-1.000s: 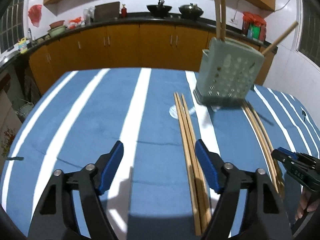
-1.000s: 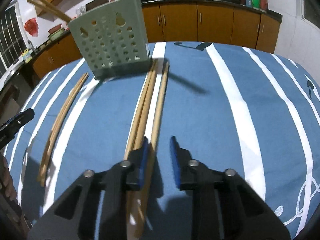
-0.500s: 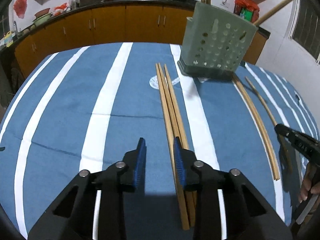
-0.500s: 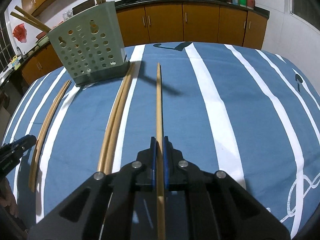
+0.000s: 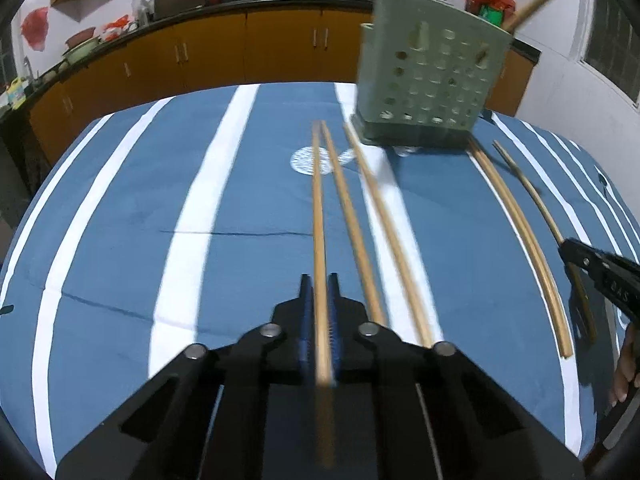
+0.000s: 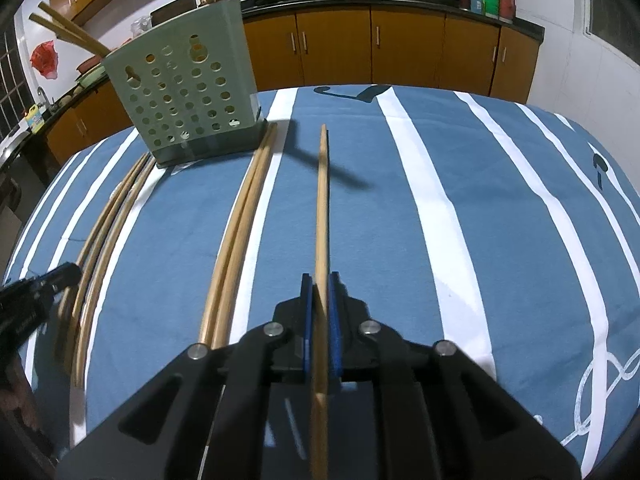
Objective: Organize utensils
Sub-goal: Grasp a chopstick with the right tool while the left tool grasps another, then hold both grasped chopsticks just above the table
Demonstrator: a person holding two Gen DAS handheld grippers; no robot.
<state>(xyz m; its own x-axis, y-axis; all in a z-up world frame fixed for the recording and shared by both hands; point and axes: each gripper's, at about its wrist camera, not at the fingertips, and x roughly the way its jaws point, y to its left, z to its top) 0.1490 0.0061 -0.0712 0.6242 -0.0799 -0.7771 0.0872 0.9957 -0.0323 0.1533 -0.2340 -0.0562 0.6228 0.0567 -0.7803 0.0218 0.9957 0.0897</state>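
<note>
On the blue, white-striped cloth surface point(image 5: 240, 208), a long wooden chopstick point(image 5: 318, 216) is clamped in the left tongs point(image 5: 319, 300), and another wooden chopstick point(image 6: 321, 208) in the right tongs point(image 6: 320, 300). Loose chopsticks point(image 6: 240, 232) are seen beside the perforated green plastic utensil holder point(image 6: 188, 96).

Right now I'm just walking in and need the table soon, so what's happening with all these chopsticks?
A person is sorting chopsticks with two handheld grippers. The left gripper is shut on one chopstick, and the right gripper is shut on another chopstick. More loose chopsticks lie on the blue striped tablecloth. The green perforated utensil holder stands at the far side with a few chopsticks already in it. Neither held chopstick has reached the holder yet.
</note>
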